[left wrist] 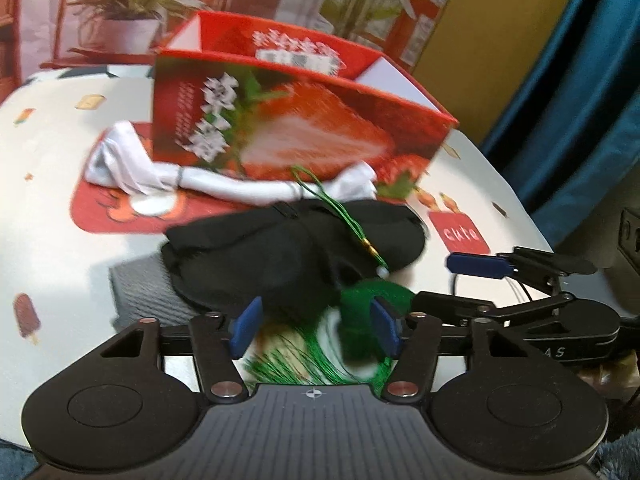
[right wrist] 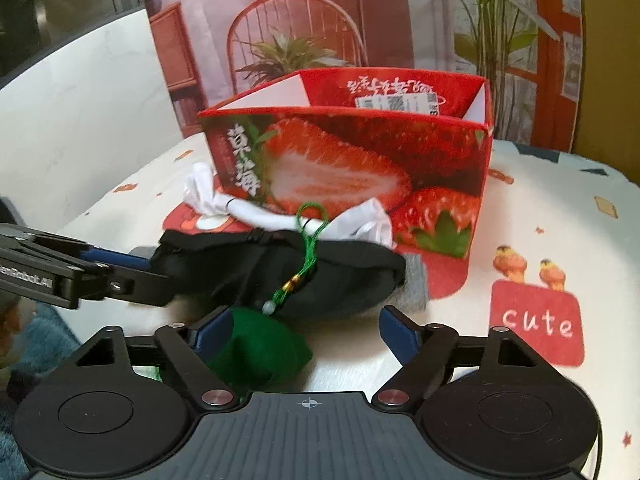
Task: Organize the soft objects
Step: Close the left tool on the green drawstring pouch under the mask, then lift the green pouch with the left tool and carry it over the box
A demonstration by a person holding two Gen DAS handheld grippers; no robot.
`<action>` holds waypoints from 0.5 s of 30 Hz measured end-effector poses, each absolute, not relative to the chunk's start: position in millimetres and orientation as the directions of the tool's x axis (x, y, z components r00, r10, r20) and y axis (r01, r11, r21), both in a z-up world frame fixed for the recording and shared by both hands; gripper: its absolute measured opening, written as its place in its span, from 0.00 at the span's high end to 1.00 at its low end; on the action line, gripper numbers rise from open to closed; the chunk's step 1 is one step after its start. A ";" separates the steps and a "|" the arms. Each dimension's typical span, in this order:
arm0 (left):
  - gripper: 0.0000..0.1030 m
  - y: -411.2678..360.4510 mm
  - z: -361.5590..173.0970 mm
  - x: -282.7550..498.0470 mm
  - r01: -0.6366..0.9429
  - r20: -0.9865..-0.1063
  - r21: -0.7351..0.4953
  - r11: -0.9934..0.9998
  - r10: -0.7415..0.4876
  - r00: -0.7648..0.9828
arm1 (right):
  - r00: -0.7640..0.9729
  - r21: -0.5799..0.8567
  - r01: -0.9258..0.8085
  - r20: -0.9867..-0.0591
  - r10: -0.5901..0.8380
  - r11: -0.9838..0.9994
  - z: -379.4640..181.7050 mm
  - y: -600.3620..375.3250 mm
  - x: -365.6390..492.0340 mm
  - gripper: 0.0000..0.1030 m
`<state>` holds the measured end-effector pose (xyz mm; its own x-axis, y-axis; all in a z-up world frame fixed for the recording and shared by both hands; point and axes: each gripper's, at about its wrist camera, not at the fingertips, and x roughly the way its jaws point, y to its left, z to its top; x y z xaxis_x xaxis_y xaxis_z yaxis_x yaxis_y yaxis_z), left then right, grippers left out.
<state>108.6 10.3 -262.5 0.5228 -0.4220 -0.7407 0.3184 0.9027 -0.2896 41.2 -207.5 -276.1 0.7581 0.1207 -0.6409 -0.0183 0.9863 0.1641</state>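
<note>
A green felt sachet with a green tassel lies at the table's near edge; its looped cord and bead trail over a black fabric pouch. Behind the pouch is a knotted white cloth, and beyond that an open red strawberry box. My left gripper stands open around the sachet; the sachet sits against the right-hand pad and well apart from the other. My right gripper is open too, with the sachet beside its left-hand pad and free space to the right.
A grey knitted cloth sticks out from under the black pouch. The table wears a white printed cover with a red "cute" patch. A printed backdrop of plants and a chair stands behind the box. The two grippers are close, side by side.
</note>
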 end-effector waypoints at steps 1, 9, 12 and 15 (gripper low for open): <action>0.43 8.9 -264.0 108.2 0.323 -0.741 -0.299 0.898 -0.432 0.514 | 0.754 0.167 -0.025 -0.644 0.129 0.986 -277.0 -206.7 39.1 0.30; 0.47 -1.5 -272.5 113.0 0.358 -0.740 -0.357 0.863 -0.495 0.455 | 0.716 0.143 -0.104 -0.676 0.174 0.984 -287.1 -194.1 34.0 0.48; 0.47 -3.3 -279.6 121.9 0.352 -0.743 -0.392 0.850 -0.518 0.424 | 0.703 0.144 -0.113 -0.688 0.181 0.983 -292.3 -192.1 38.2 0.48; 0.48 -2.9 -284.6 131.2 0.339 -0.730 -0.443 0.830 -0.553 0.402 | 0.687 0.136 -0.131 -0.701 0.189 0.982 -296.5 -188.6 42.4 0.48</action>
